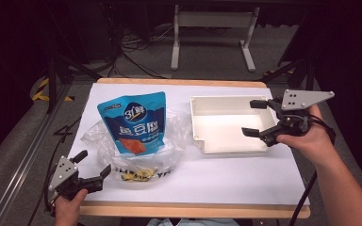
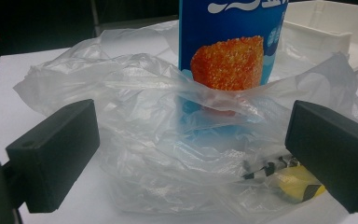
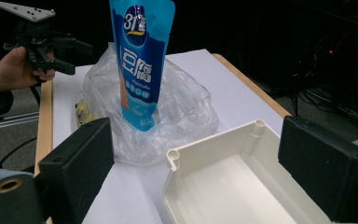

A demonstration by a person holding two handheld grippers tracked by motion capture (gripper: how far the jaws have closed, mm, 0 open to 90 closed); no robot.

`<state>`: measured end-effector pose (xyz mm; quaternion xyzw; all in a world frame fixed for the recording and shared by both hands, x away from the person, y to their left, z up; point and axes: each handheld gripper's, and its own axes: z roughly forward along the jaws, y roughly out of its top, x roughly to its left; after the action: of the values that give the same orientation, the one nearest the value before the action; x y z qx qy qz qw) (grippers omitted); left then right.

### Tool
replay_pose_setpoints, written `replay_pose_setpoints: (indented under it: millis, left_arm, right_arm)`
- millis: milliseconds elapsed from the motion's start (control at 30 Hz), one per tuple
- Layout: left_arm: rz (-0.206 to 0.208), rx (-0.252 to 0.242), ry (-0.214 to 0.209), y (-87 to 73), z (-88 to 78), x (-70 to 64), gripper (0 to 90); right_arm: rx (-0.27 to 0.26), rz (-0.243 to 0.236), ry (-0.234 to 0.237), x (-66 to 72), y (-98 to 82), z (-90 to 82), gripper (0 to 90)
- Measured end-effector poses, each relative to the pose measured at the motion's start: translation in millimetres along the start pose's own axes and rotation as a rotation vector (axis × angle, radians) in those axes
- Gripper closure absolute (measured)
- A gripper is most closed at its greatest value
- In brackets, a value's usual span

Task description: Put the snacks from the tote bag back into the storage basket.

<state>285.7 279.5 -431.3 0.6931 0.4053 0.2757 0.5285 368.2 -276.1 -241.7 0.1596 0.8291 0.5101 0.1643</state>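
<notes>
While the blue fish-tofu pouch (image 1: 134,123) stands upright in the clear plastic bag (image 1: 169,141) left of the empty white tray (image 1: 226,146), both the left gripper (image 1: 95,169) & right gripper (image 1: 254,118) hang w/ jaws apart, holding nothing: approach step, next prob. pinch the bag rim.

A: Anything between the left tool (image 1: 93,168) and the crumpled clear plastic bag (image 1: 166,151)?

B: Nothing; its jaws stand apart just short of the film. Inside, the upright blue foil pouch (image 1: 134,122) blocks the middle.

A: On the right?

B: The right tool (image 1: 253,117), jaws apart, hangs over the hollow white plastic tray (image 1: 199,123). A bare strip of white tabletop (image 1: 226,174) runs along the near edge.
</notes>
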Motion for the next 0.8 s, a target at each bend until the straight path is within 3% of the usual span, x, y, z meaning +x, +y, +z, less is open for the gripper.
replay_pose_setpoints:
  millis: [500,800]
  left_arm:
    - [-0.002,0.001,0.005,-1.3,-3.9,0.3,3.6]
    - [0.0,0.0,0.0,-0.4,-2.8,0.9,3.6]
  right_arm:
    - [0.051,-0.055,0.037,-6.1,37.1,28.2,12.1]
    - [0.067,-0.103,0.067,-5.9,72.8,49.1,13.3]
